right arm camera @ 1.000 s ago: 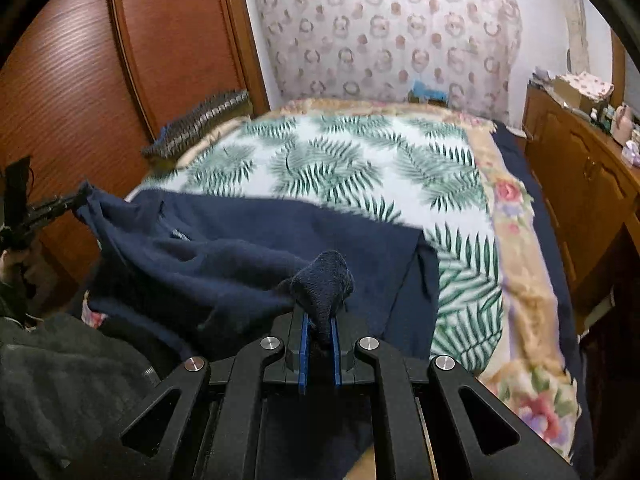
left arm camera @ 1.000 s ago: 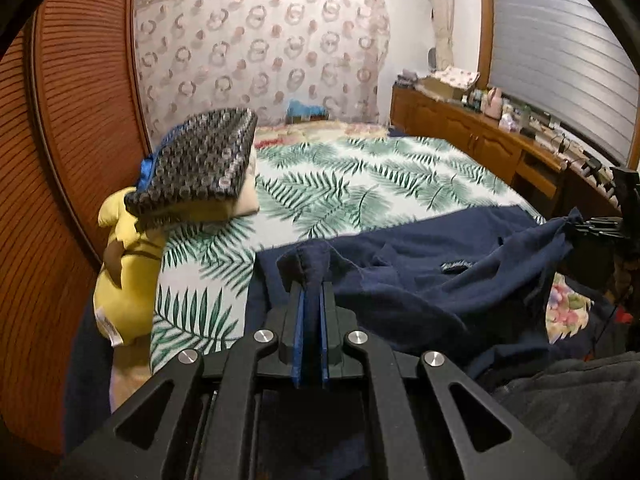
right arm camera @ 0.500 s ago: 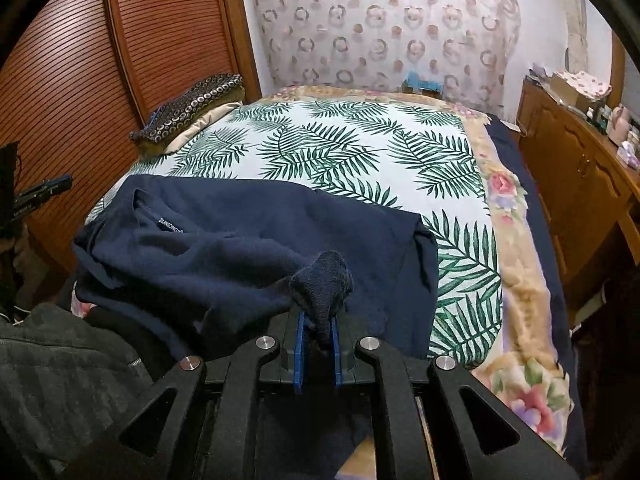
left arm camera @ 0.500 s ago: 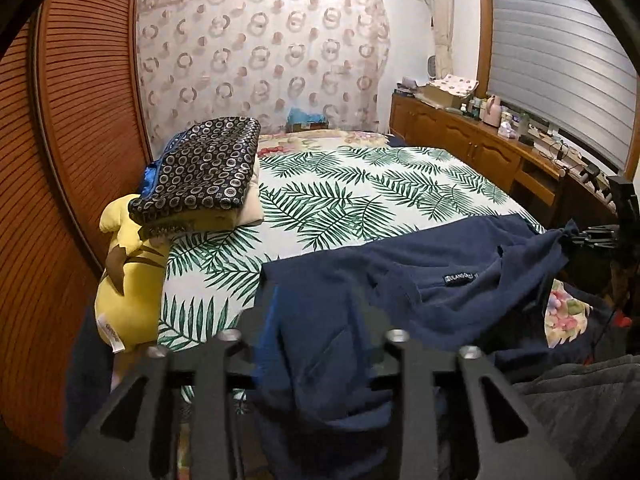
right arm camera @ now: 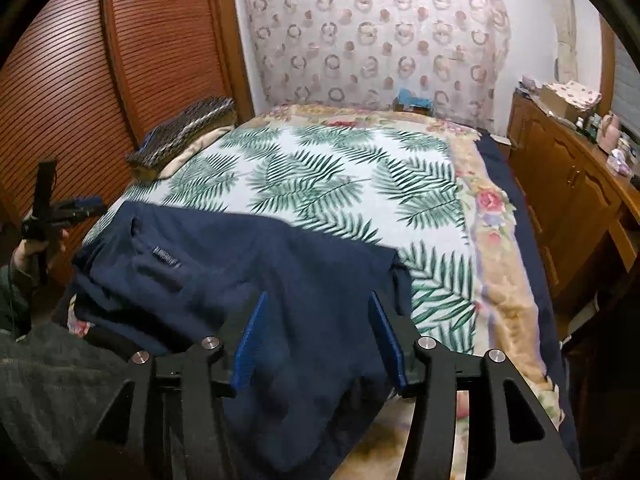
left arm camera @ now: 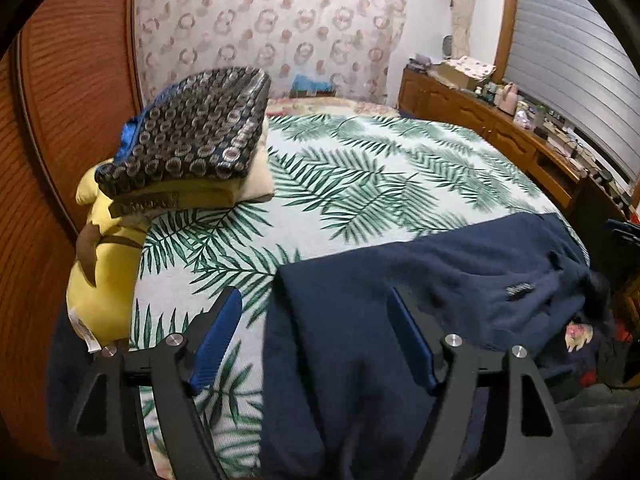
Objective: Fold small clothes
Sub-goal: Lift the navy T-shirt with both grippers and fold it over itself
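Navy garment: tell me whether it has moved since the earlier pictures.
Yes. The navy garment dropped from both opening claws onto the palm-leaf bedspread; its collar side, earlier lifted off the bed's left edge, now lies flat.

This is a home bedroom: a wide bed under a white cover printed with green palm leaves [right arm camera: 340, 184], a ring-patterned curtain [right arm camera: 376, 36] behind it, reddish-brown louvred wooden wardrobe doors [right arm camera: 80, 80] alongside, a low wooden dresser cluttered with small items [left arm camera: 480, 120], and a yellow plush toy [left arm camera: 104, 264].
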Motion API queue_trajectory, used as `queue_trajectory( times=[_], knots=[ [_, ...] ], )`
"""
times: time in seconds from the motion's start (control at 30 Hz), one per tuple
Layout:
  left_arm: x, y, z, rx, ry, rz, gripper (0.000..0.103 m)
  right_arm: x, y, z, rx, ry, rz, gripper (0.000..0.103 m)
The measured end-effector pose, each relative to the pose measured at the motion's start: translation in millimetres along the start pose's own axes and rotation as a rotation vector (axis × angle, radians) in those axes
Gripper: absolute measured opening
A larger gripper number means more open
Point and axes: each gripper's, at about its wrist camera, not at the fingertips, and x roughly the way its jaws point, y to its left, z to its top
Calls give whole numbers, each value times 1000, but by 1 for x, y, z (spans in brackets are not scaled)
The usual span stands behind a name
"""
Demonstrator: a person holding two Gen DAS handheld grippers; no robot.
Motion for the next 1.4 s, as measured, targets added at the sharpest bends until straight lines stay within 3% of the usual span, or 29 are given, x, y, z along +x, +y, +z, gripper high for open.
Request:
queue_trajectory(
  times=[0.43, 0.87, 0.9, 0.97, 1.07, 1.17, 1.3, 1.37, 1.4],
  knots=[
    [45, 17, 12, -14, 85, 33, 76, 89, -29, 21, 77, 85, -71, 59],
    [56, 25, 3, -46, 109, 0, 76, 115, -50, 20, 110, 135, -93, 59],
    [56, 24, 3, -44, 110, -3, 75, 116, -51, 19, 115, 139, -85, 60],
    [55, 23, 3, -45, 108, -39, 58, 117, -49, 19, 102, 135, -91, 60],
    [55, 21, 3, -48, 117, -72, 44, 118, -51, 21, 103, 134, -85, 60],
    [55, 16, 4, -27, 128, -65, 44, 120, -51, 21, 99, 132, -77, 59],
    [54, 16, 4, -37, 134, -76, 39, 119, -48, 19, 85, 132, -54, 35],
    [53, 15, 3, -34, 136, -80, 28, 119, -46, 19, 77, 135, -51, 25],
    [53, 14, 4, -30, 136, -81, 25, 119, -45, 18, 72, 137, -46, 12]
  ],
)
